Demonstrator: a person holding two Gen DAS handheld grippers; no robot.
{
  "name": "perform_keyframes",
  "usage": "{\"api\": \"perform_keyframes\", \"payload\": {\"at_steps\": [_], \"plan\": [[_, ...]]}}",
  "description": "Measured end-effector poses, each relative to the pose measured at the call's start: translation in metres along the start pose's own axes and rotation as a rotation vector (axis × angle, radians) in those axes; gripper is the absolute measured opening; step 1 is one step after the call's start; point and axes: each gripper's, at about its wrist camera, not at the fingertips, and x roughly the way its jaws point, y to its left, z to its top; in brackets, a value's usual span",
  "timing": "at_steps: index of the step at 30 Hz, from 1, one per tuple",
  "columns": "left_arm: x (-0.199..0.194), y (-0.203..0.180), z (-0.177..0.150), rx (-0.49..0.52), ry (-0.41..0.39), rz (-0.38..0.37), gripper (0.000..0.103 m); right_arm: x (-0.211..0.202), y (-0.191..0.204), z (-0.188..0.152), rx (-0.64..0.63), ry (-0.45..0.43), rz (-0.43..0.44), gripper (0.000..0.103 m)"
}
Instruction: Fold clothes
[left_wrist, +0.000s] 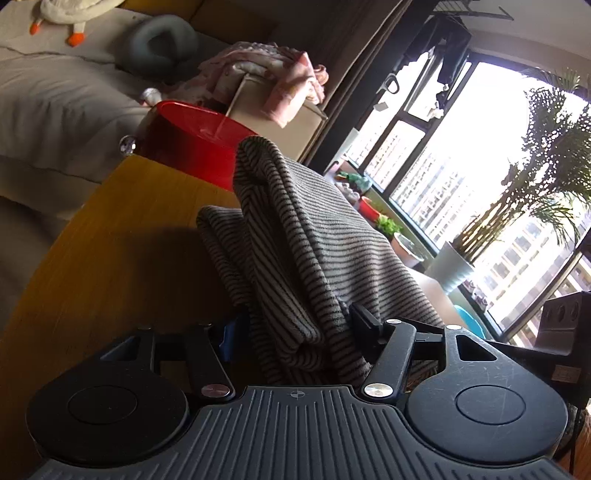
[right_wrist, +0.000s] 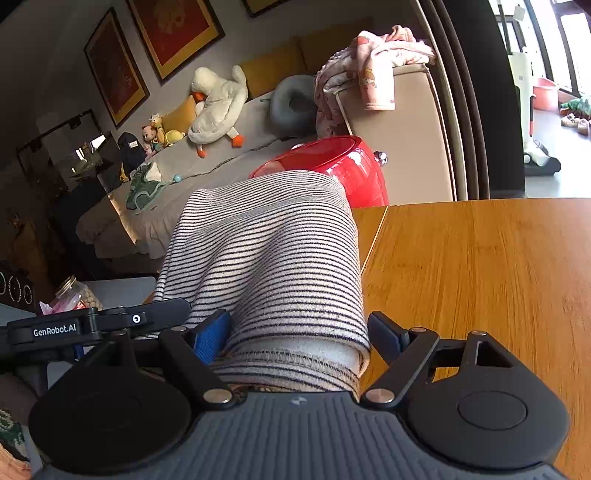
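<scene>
The striped cloth (left_wrist: 295, 236) is soft, pale grey-white with thin dark lines across it. In the left wrist view it is bunched into thick folds that rise from the bottom middle of the frame up to the middle, over the wooden surface (left_wrist: 122, 236). In the right wrist view the same striped cloth (right_wrist: 266, 254) fills the middle of the frame as one smooth, wide band. Its stitched hem sits at the bottom middle, turned up so the plain pale inside shows.
</scene>
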Motion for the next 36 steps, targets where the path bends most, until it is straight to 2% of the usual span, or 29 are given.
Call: {"api": "perform_keyframes", "payload": {"at_steps": [5, 13, 17, 21, 22, 23, 25, 26, 31, 34, 36], "plan": [[0.009, -0.001, 0.004, 0.008, 0.005, -0.005, 0.065, -0.003, -0.001, -0.001, -0.002, -0.015, 0.011, 0.073], [0.011, 0.002, 0.003, -0.005, 0.002, -0.016, 0.069, -0.007, -0.002, -0.004, 0.007, -0.023, -0.004, 0.072], [0.011, 0.003, 0.003, -0.006, -0.003, -0.022, 0.069, -0.013, 0.003, -0.004, -0.015, -0.031, -0.06, 0.084], [0.011, 0.006, 0.003, -0.02, -0.002, -0.03, 0.07, -0.024, 0.019, 0.022, -0.096, -0.058, -0.058, 0.083], [0.011, 0.007, 0.003, -0.025, 0.003, -0.03, 0.07, -0.026, 0.024, 0.029, -0.116, -0.066, -0.052, 0.079], [0.011, 0.007, 0.003, -0.029, 0.008, -0.029, 0.072, -0.024, 0.029, 0.041, -0.127, -0.07, -0.041, 0.07], [0.01, 0.007, 0.002, -0.024, 0.01, -0.026, 0.072, -0.012, 0.042, 0.063, -0.152, -0.058, -0.015, 0.058], [0.01, 0.006, 0.002, -0.02, 0.011, -0.024, 0.072, -0.004, 0.048, 0.074, -0.166, -0.048, -0.002, 0.056], [0.009, 0.007, 0.001, -0.018, 0.014, -0.03, 0.072, 0.075, 0.066, 0.114, -0.223, 0.074, -0.056, 0.056], [0.01, 0.01, 0.001, -0.029, 0.015, -0.041, 0.072, 0.125, 0.057, 0.109, -0.258, 0.207, -0.139, 0.056], [0.01, 0.011, 0.001, -0.034, 0.017, -0.047, 0.072, 0.134, 0.06, 0.102, -0.289, 0.193, -0.17, 0.057]]}}
